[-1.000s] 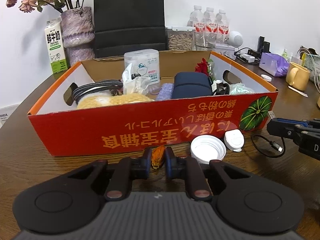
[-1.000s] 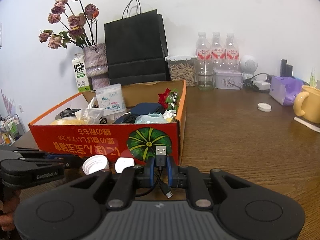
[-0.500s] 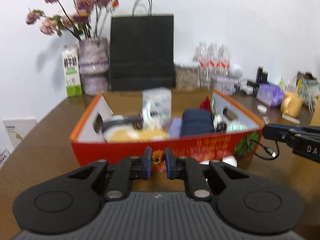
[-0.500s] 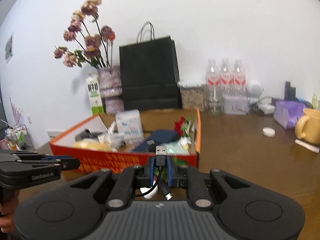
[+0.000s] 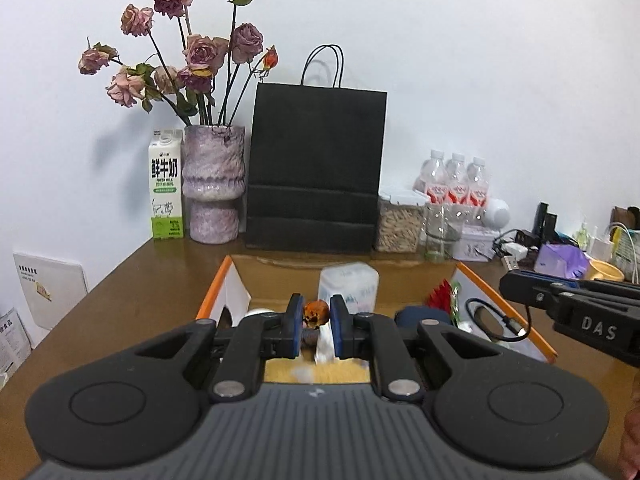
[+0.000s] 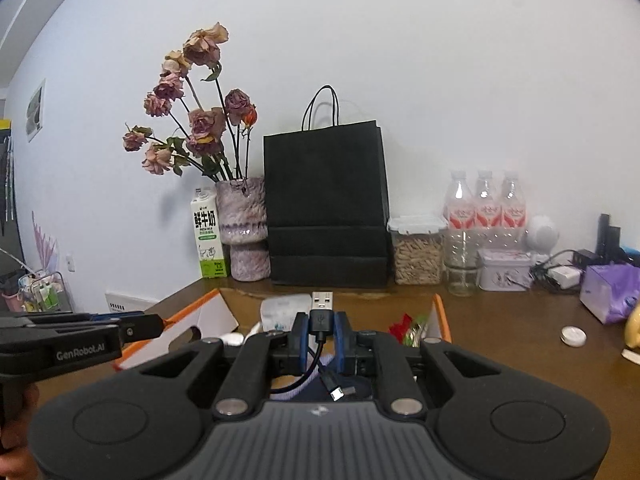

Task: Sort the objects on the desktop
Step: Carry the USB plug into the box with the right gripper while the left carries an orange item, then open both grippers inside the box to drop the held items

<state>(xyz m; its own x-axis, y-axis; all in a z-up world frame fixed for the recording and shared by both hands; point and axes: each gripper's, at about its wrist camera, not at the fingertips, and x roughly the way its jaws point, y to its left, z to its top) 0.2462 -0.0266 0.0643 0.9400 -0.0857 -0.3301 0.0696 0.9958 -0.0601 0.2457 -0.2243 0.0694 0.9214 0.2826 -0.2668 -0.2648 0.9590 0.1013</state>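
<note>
My L gripper (image 5: 315, 320) is clamped on a small dried orange bud (image 5: 316, 314), held above the cardboard box (image 5: 216, 294). My R gripper (image 6: 321, 334) pinches a black USB cable (image 6: 321, 322) by its plug, also over the box, cable end dangling below.
</note>
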